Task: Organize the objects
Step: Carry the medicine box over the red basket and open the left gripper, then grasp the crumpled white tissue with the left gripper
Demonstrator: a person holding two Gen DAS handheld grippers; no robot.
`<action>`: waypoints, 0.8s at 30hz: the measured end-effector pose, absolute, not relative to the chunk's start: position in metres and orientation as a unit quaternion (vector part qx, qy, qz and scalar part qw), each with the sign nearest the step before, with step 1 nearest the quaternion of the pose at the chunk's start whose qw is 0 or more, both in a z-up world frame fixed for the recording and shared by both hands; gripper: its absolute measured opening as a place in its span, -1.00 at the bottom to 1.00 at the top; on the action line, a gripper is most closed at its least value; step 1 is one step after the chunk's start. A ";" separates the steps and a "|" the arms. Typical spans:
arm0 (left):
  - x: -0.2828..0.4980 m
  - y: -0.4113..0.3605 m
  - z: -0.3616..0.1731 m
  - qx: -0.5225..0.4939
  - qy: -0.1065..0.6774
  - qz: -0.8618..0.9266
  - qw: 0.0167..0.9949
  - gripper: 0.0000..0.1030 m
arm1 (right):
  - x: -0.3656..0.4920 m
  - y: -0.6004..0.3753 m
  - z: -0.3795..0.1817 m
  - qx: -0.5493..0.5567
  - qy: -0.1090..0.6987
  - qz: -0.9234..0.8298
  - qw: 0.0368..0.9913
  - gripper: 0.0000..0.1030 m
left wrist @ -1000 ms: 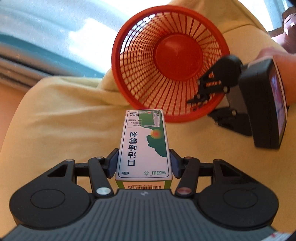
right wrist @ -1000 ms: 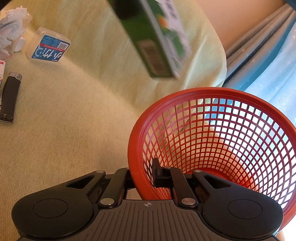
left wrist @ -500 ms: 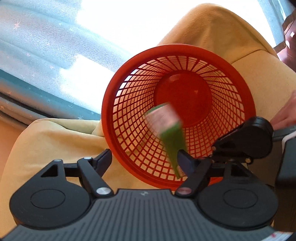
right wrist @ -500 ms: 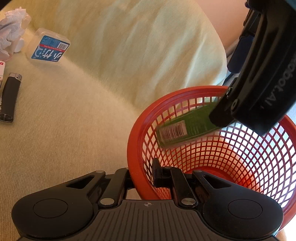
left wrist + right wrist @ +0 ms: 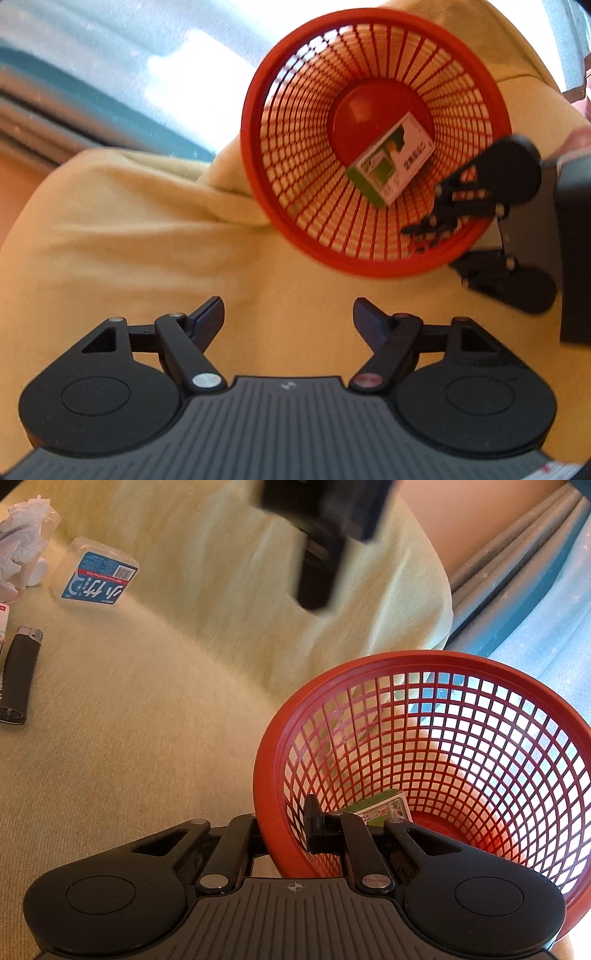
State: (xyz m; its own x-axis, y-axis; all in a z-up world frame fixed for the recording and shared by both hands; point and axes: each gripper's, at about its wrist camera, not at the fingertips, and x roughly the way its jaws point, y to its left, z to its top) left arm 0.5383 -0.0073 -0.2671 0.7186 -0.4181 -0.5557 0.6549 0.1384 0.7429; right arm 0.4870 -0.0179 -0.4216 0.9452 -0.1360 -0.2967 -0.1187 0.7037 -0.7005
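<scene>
One red mesh basket (image 5: 295,155), one green-and-white carton (image 5: 391,164), one black lighter (image 5: 18,675), one clear plastic tub with a blue label (image 5: 94,578), and one wad of crumpled white tissue (image 5: 22,550) — that is my count across both views.

The carton lies inside the basket, slanted against the lower wall with one end near the solid red disc of the bottom. Its white face carries a green picture panel, an orange spot and a line of dark Chinese characters too blurred for me to read; its narrow side is plain green. From my right wrist view only a corner of it shows through the mesh, with a small printed strip I cannot make out.

The basket is tipped so its mouth faces my left hand-held gripper (image 5: 288,317), which is spread wide with nothing between its fingers, in front of the basket's mouth and apart from it. My right hand-held gripper (image 5: 286,830) is pinching the basket's rim, one finger inside the mesh wall and the other outside.

The basket sits over a pale yellow cushioned seat (image 5: 147,738). On that seat, well to the left of the basket, the lighter lies flat with its metal cap away from me. Beyond it is the tub, whose blue label bears white Japanese-style characters and a barcode. The tissue is just left of the tub.
</scene>
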 end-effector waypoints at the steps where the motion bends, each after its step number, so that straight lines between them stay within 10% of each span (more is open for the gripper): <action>1: 0.540 0.002 -0.268 0.548 0.116 -0.353 0.749 0.45 | 0.487 -0.018 -0.422 -0.385 0.165 -0.005 0.908 -0.89; 24: 0.603 0.147 -0.268 0.435 0.327 -0.302 0.783 0.35 | 0.488 -0.016 -0.421 -0.389 0.168 -0.007 0.906 -0.89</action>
State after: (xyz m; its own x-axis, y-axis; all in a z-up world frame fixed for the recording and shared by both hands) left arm 0.6026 0.1468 -0.2682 0.6038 -0.1885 -0.7745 0.7572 0.4392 0.4834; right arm 0.4884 -0.0158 -0.4215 0.9436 -0.1428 -0.2986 -0.1181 0.6974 -0.7068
